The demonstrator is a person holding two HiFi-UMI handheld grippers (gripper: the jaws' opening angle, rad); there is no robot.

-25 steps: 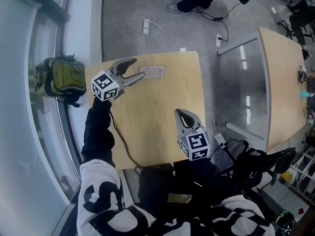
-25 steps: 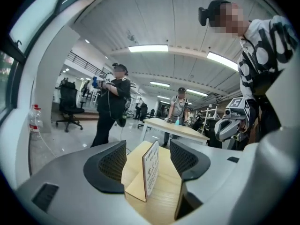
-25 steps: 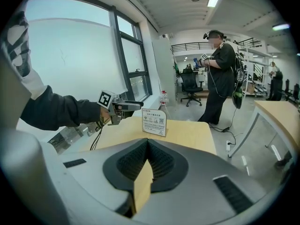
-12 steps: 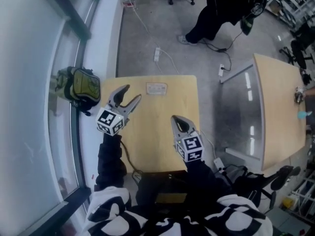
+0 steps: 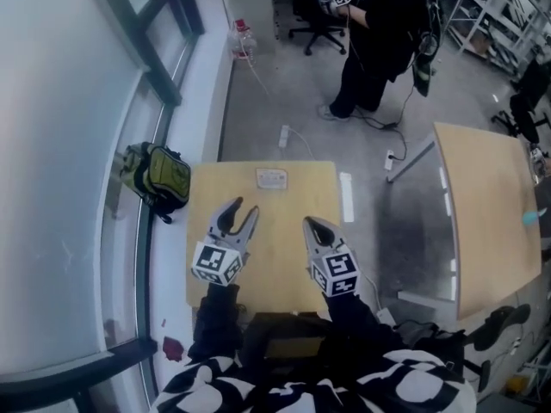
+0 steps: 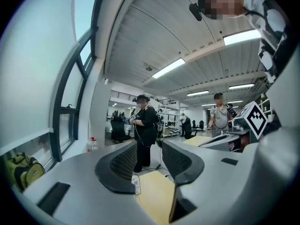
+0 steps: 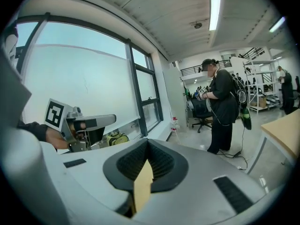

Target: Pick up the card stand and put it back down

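Note:
The card stand point(image 5: 272, 178), a small white card in a clear holder, stands near the far edge of the wooden table point(image 5: 275, 235). In the left gripper view the card stand point(image 6: 136, 184) shows small and far off, low between the jaws. My left gripper point(image 5: 242, 213) hovers over the table's middle, well short of the stand. Its jaws have just been closing, still stand apart, and hold nothing point(image 6: 149, 151). My right gripper point(image 5: 310, 224) hangs beside it with its jaws shut and empty point(image 7: 147, 144).
A green backpack point(image 5: 159, 179) lies on the floor left of the table, by the window wall. A person in black point(image 5: 379, 33) stands beyond the table. A second wooden table point(image 5: 482, 213) stands to the right, and a power strip point(image 5: 284, 136) lies on the floor.
Both grippers have drawn back from the far side of the table and risen. The left one has left the card stand's side, and its jaws stand narrower. The head view has tilted up.

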